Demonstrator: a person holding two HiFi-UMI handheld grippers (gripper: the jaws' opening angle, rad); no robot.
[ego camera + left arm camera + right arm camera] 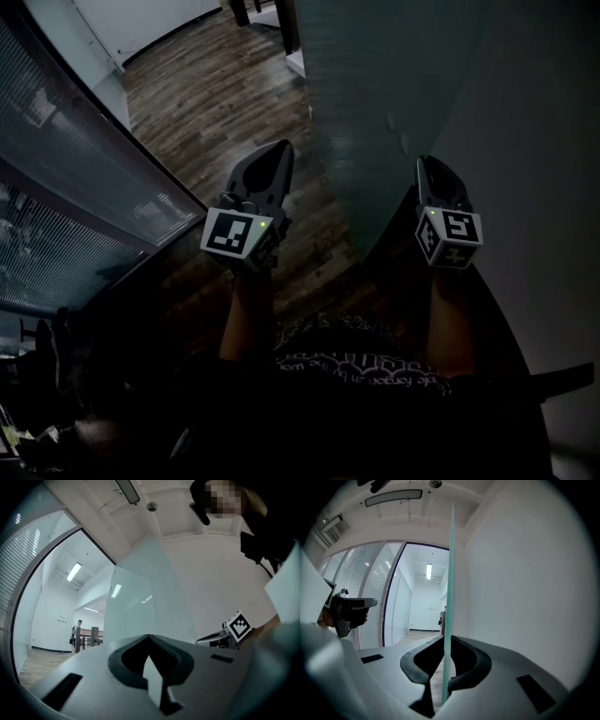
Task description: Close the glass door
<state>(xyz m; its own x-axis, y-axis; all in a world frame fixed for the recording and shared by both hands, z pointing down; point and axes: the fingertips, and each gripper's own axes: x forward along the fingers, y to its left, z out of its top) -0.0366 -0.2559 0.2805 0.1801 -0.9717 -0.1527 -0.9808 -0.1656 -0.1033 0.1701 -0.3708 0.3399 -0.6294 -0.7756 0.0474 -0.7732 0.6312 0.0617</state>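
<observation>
A white wall (548, 141) fills the right side, and a dark wooden floor (216, 103) runs ahead under the doorway. To the left stands a glazed partition with slatted blinds (84, 159). The glass door (375, 112) is a greenish pane that stands upright near the wall, with its free edge toward the person. The right gripper (428, 167) is clamped on that edge. In the right gripper view the pane's thin edge (450, 588) runs straight up between the two jaws, which press it from either side. The left gripper (277, 150) hangs over the floor just left of the door, its jaws brought together at the tips with nothing between them. Far down the corridor stands a person (75, 632).
</observation>
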